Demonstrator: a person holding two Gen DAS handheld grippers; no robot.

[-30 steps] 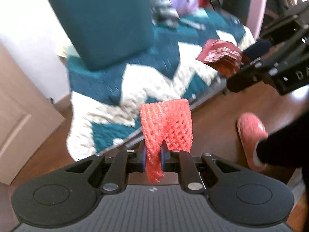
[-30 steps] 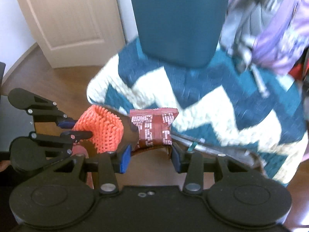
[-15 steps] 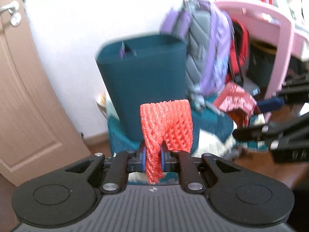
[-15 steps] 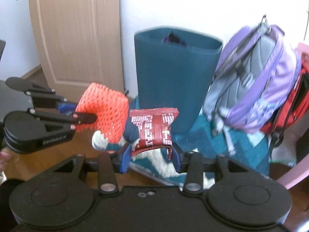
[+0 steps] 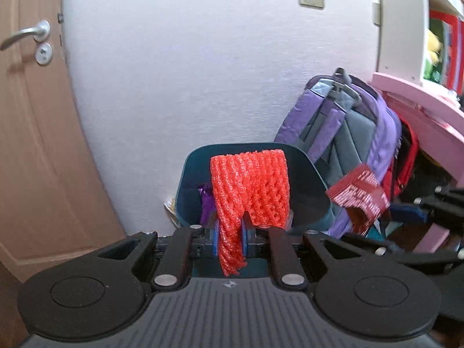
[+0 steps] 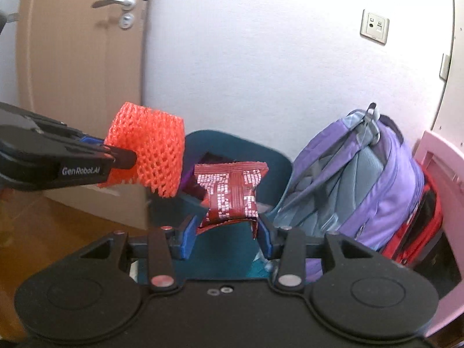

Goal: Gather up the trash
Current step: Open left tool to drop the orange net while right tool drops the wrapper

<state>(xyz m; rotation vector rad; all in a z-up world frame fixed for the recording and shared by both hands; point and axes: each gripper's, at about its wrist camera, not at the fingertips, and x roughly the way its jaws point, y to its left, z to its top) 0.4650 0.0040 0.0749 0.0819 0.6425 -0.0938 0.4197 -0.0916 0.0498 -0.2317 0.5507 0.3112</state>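
My left gripper [image 5: 229, 233] is shut on an orange foam net sleeve [image 5: 252, 185], which stands up in front of the open teal bin [image 5: 191, 162]. The same orange net [image 6: 148, 150] shows at the left of the right wrist view, pinched by the left gripper [image 6: 121, 156]. My right gripper [image 6: 226, 236] is shut on a dark red snack wrapper [image 6: 232, 194], held just before the bin [image 6: 275, 168]. The red wrapper [image 5: 359, 197] also hangs at the right of the left wrist view. A purple wrapper [image 5: 207, 200] lies inside the bin.
A purple and grey backpack [image 6: 368, 185] leans against the white wall right of the bin, with a red bag [image 6: 426, 229] behind it. A pink desk [image 5: 420, 107] stands at far right. A wooden door [image 5: 32, 133] with a lever handle is at left.
Both grippers have risen with their loads from low over the teal-and-white rug to bin-rim height. The bin's open top and the wall now show. Neither grip has changed.
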